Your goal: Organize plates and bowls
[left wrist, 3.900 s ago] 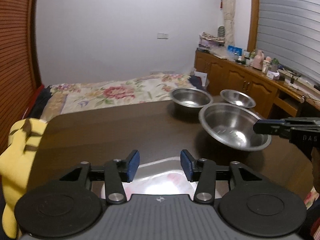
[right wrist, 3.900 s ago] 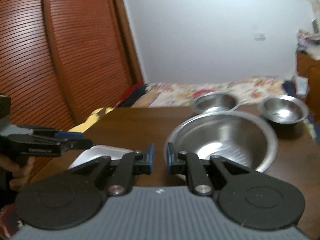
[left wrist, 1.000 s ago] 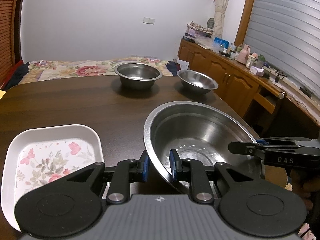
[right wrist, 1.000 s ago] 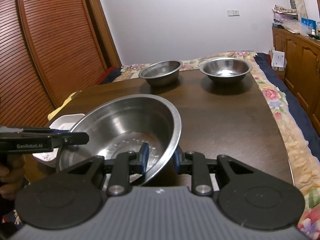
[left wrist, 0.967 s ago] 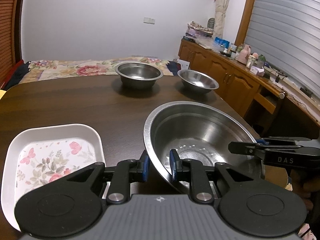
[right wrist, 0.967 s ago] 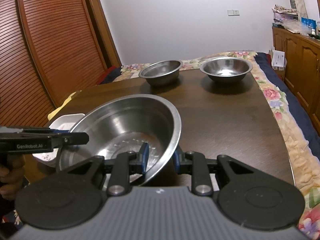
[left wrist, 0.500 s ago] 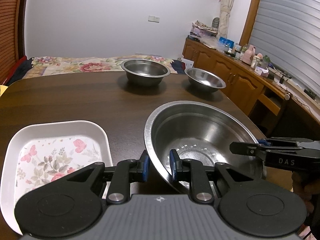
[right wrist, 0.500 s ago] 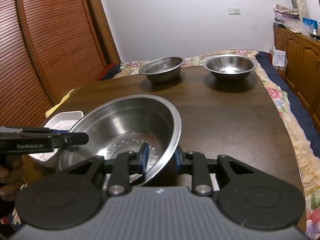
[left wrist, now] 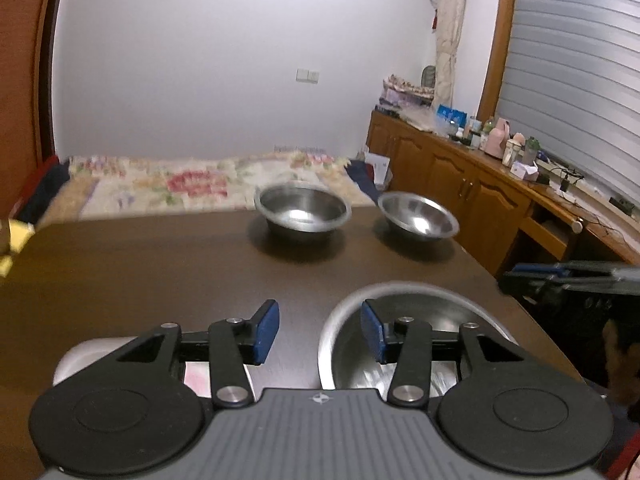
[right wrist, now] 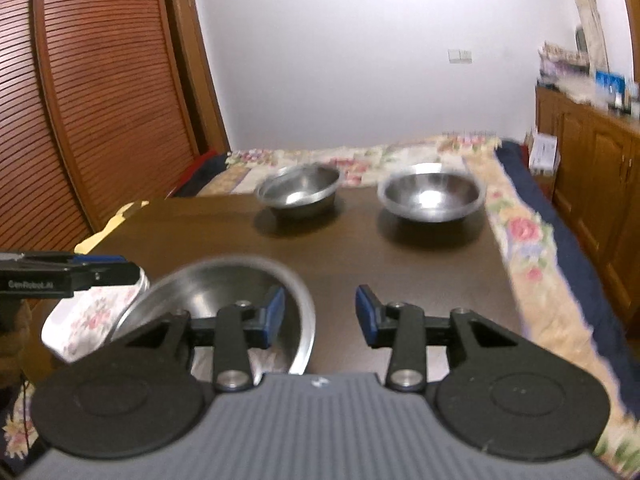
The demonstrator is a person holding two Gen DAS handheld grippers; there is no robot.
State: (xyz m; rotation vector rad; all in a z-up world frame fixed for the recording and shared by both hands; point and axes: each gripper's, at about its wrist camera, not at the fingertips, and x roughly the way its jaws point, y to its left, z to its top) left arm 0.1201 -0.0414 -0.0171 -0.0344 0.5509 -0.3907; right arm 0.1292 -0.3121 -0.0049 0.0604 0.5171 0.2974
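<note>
Left wrist view shows both grippers, left and right, fingers just parted and released from the large round steel bowl resting at the counter's near edge beside the white floral rectangular plate, while two smaller steel bowls at the far edge remain unstacked.

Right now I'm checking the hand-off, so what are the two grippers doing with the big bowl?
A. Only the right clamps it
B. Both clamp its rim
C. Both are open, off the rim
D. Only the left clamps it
C: the left gripper and right gripper have just been opening, pads clear of the big bowl's rim.
</note>
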